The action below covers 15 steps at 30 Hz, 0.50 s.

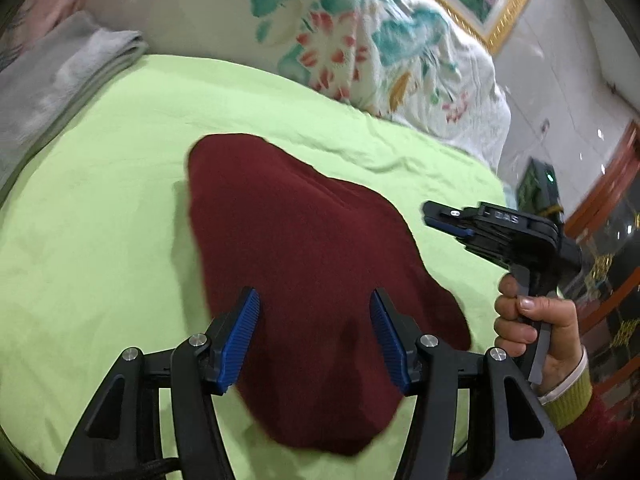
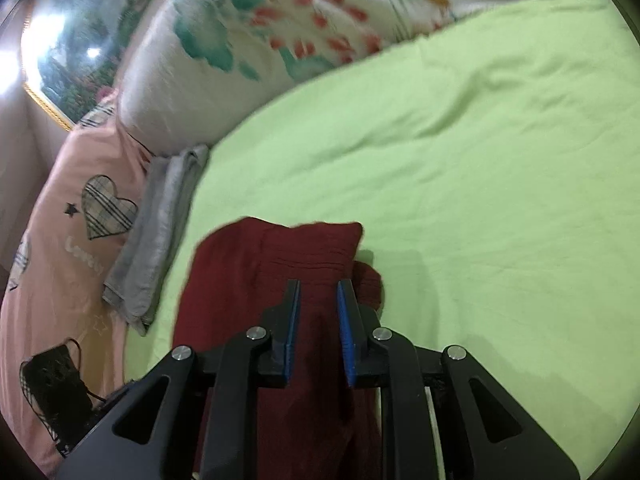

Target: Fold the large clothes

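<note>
Hovering above a folded dark red knit garment (image 1: 304,272), the left gripper (image 1: 314,334) has its two blue ribbed pads spread wide, with nothing pinched between them and the cloth lying below the gap. To its right, a person's hand (image 1: 532,328) with a yellow-green cuff at the wrist grasps the handle of the right gripper (image 1: 444,220), which sits over the right edge of the garment; from this side its jaws look nearly together, with nothing caught in them. The right wrist view settles it: the right gripper (image 2: 318,332) has its blue pads drawn close but not meeting (a narrow strip of red cloth shows through the gap, lying beneath rather than gripped). The garment (image 2: 276,280) rests on a light green bed sheet (image 1: 100,240), near the close edge of the bed, its far end squared off and a smaller rounded lobe sticking out at its right side. Farther left lies a folded grey cloth (image 1: 60,80) at the sheet's edge, and beyond that a pink cover printed with plaid hearts (image 2: 60,220), with a small black object (image 2: 56,384) resting on it. At the far side sits a white quilt with teal and red flowers (image 1: 360,40), and behind it a gold-framed picture (image 1: 480,0).
</note>
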Motion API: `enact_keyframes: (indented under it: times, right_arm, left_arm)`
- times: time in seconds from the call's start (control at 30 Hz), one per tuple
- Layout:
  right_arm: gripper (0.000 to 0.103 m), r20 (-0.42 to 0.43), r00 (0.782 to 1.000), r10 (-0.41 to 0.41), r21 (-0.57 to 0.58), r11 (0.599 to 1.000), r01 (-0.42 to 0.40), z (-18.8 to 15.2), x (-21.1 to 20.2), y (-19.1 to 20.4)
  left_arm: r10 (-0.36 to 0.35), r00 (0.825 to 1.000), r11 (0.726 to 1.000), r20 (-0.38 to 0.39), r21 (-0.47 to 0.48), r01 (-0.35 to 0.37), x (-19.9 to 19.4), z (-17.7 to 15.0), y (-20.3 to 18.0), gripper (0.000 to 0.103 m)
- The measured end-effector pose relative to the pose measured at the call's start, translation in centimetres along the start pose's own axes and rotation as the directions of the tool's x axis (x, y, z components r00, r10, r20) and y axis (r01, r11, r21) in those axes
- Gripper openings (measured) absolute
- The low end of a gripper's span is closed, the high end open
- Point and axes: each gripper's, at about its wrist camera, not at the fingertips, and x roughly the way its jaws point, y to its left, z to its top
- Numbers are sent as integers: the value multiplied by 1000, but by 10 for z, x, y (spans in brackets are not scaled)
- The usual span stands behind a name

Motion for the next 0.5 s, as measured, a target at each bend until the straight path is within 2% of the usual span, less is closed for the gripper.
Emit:
enact_keyframes:
  times: [0.07,0.2,0.27,0.33,0.47,0.5]
  right_arm:
    - [20,31,999,39,9,999,-39,-9,-14,6]
    - [20,29,993,118,1,993,-118,-31,-21,20]
    - [20,3,989,146,-8,989,-146,-45,-16,27]
    - [20,-28,987,161,-24,987,-161,-57,-10,32]
    - [20,-66,984,166,-38,985,-169,-69,-1,40]
    - [20,-69,983,168,-40,984,-171,-69,0,40]
  left_arm:
    - [3,1000,999,12,-36,-2,-12,-10,6,57]
    - [-8,999,998,36,-67,11,-38,-31,9,57]
    - [4,999,999,35,-35,-3,-45,-40,3,57]
    - [51,998,998,32,34,-52,-49,-51,-9,57]
    - [142,989,977,29,154,-145,-47,-69,-27,57]
    - [144,989,975,29,168,-146,-46,-71,-28,57]
